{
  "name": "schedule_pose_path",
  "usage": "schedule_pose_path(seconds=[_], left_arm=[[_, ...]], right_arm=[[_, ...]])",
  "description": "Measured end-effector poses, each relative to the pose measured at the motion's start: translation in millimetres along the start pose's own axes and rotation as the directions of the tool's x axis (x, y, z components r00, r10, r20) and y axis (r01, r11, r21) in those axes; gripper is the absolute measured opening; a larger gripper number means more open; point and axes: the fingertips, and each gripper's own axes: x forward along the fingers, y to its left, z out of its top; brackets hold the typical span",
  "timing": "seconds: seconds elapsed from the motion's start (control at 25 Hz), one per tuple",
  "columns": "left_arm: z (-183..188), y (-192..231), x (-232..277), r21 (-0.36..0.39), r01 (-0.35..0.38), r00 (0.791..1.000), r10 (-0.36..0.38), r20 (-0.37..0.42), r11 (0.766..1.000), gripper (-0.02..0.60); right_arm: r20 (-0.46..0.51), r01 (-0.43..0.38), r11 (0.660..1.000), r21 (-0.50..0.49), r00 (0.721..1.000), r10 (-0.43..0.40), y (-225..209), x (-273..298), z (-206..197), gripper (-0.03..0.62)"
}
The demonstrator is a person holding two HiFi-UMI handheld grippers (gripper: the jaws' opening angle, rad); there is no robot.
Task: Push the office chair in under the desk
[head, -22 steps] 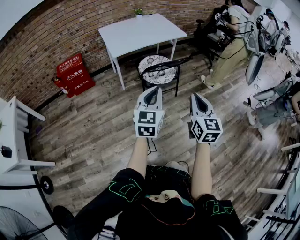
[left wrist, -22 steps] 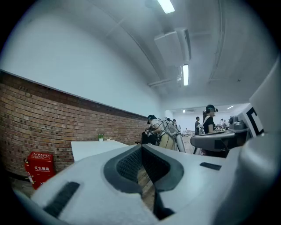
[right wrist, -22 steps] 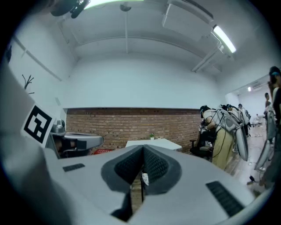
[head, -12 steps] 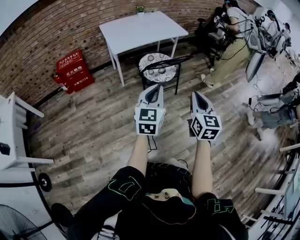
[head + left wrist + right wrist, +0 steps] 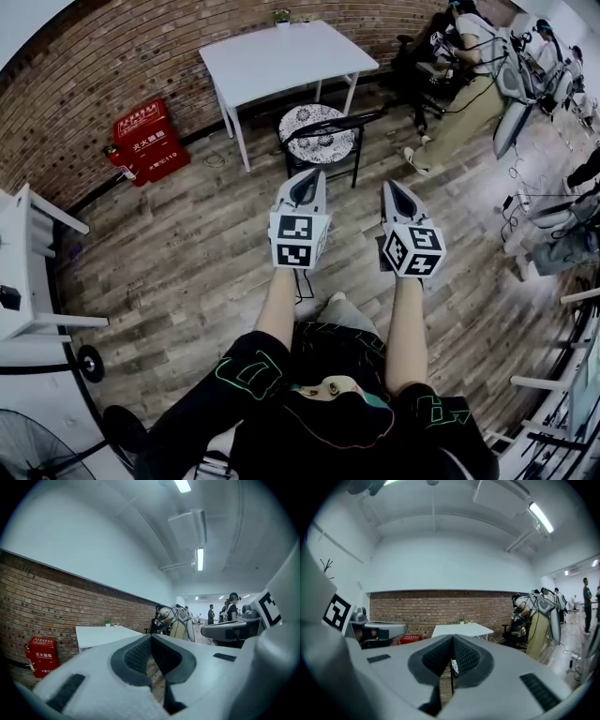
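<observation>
A black-framed chair (image 5: 319, 134) with a patterned round seat stands on the wood floor, pulled out in front of a white desk (image 5: 281, 58) against the brick wall. The desk also shows in the left gripper view (image 5: 103, 634) and the right gripper view (image 5: 461, 630). My left gripper (image 5: 304, 180) is held in the air just short of the chair's back, shut and empty. My right gripper (image 5: 390, 190) hangs beside it on the right, also shut with nothing in it. Neither touches the chair.
A red fire-extinguisher box (image 5: 148, 142) sits by the wall at the left. People with equipment and black chairs (image 5: 459, 66) crowd the back right. White furniture (image 5: 28, 272) stands at the left edge and a fan (image 5: 28, 450) at the bottom left.
Both grippers have crept slightly forward toward the chair. The people at the right have shifted about.
</observation>
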Motion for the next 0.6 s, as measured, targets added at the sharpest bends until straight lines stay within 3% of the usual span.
schedule_pose_path(seconds=[0.28, 0.6], left_arm=[[-13, 6, 24, -0.012, -0.008, 1.0, 0.007, -0.026, 1.0, 0.008], [-21, 23, 87, -0.001, -0.027, 0.999, 0.027, -0.032, 1.0, 0.008]], right_arm=[[-0.015, -0.01, 1.0, 0.011, 1.0, 0.01, -17, 23, -6, 0.004], [-0.02, -0.053, 0.998, 0.037, 0.998, 0.054, -51, 89, -13, 0.005]])
